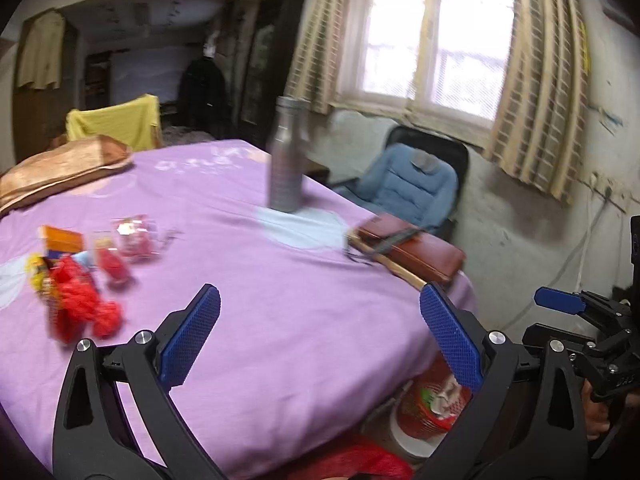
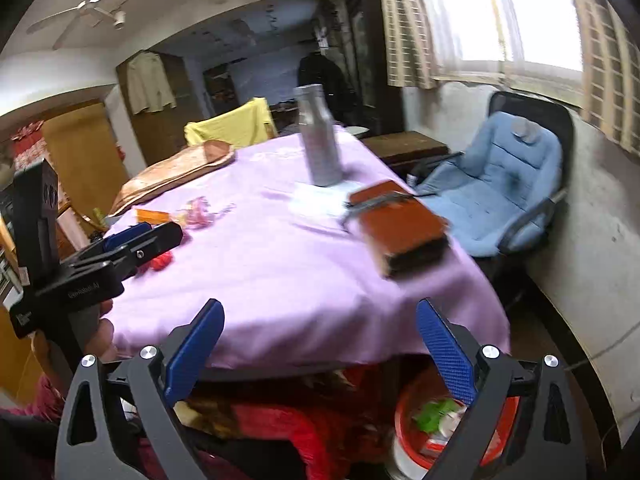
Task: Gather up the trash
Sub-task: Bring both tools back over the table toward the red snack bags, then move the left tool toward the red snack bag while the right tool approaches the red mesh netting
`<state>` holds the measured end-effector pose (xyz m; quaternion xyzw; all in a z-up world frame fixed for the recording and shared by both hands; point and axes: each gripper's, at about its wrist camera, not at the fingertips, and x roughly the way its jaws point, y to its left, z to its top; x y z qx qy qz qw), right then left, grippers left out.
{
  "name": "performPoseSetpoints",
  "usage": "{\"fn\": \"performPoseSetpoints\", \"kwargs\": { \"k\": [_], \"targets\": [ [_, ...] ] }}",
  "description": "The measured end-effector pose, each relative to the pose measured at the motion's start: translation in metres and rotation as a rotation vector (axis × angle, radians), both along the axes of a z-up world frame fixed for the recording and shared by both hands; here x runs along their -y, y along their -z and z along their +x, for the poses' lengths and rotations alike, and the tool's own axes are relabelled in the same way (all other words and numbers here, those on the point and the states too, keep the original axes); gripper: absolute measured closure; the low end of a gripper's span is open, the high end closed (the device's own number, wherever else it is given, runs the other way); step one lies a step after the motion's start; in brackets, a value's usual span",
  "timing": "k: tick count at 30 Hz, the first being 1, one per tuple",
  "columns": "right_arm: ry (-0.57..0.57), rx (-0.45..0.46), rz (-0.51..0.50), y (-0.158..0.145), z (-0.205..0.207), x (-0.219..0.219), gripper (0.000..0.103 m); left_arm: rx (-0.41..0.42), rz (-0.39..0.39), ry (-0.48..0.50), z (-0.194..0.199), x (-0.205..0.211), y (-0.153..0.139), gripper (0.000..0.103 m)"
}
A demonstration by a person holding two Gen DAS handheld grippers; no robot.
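Note:
Several pieces of trash lie on the purple-covered table [image 1: 280,300] at its left: a crumpled red wrapper [image 1: 80,304], an orange packet [image 1: 62,240], a small red packet [image 1: 112,266] and a clear wrapper [image 1: 134,236]. My left gripper [image 1: 320,336] hovers open and empty over the table's near part, to the right of that trash. My right gripper [image 2: 320,352] is open and empty at the table's front edge, above a red trash basket [image 2: 440,428] on the floor. The basket [image 1: 432,404] holds scraps. The right wrist view also shows the left gripper [image 2: 148,236], the red wrapper [image 2: 162,262] and the orange packet [image 2: 150,214].
A grey metal bottle [image 1: 286,156] stands upright mid-table. A brown leather case [image 1: 412,248] lies at the table's right edge. A brown cushion [image 1: 60,168] sits at the far left. A blue padded chair [image 2: 508,176] stands beside the table, under the window. Red cloth [image 2: 304,432] lies under the table.

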<state>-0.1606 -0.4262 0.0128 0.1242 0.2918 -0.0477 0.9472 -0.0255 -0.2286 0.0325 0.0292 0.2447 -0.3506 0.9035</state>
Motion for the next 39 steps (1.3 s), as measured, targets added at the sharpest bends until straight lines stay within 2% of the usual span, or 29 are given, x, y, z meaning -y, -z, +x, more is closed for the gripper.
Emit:
{"fn": "performPoseSetpoints", "kwargs": {
  "k": [6, 10, 15, 22, 30, 34, 39],
  "targets": [
    [-0.097, 0.021, -0.019, -0.017, 0.034, -0.048, 0.008, 0.03, -0.02, -0.113, 0.015, -0.055, -0.002, 0.007],
    [-0.17, 0.032, -0.02, -0.024, 0.066, -0.084, 0.008, 0.043, 0.003, -0.198, 0.027, -0.09, 0.003, 0.007],
    [-0.246, 0.027, -0.018, -0.024, 0.106, -0.121, 0.008, 0.058, 0.041, -0.308, 0.049, -0.13, 0.011, 0.007],
    [-0.316, -0.005, 0.001, -0.01, 0.165, -0.157, 0.008, 0.046, 0.085, -0.413, 0.085, -0.166, 0.021, 0.007],
    [-0.347, -0.04, 0.042, 0.009, 0.224, -0.171, 0.008, 0.043, 0.174, -0.465, 0.129, -0.18, 0.033, 0.007],
    [-0.33, -0.043, 0.049, 0.018, 0.248, -0.171, 0.008, 0.04, 0.226, -0.465, 0.144, -0.177, 0.041, 0.007],
    [-0.3, -0.049, 0.03, 0.032, 0.274, -0.175, 0.008, 0.002, 0.256, -0.435, 0.164, -0.175, 0.051, 0.007]
  ]
}}
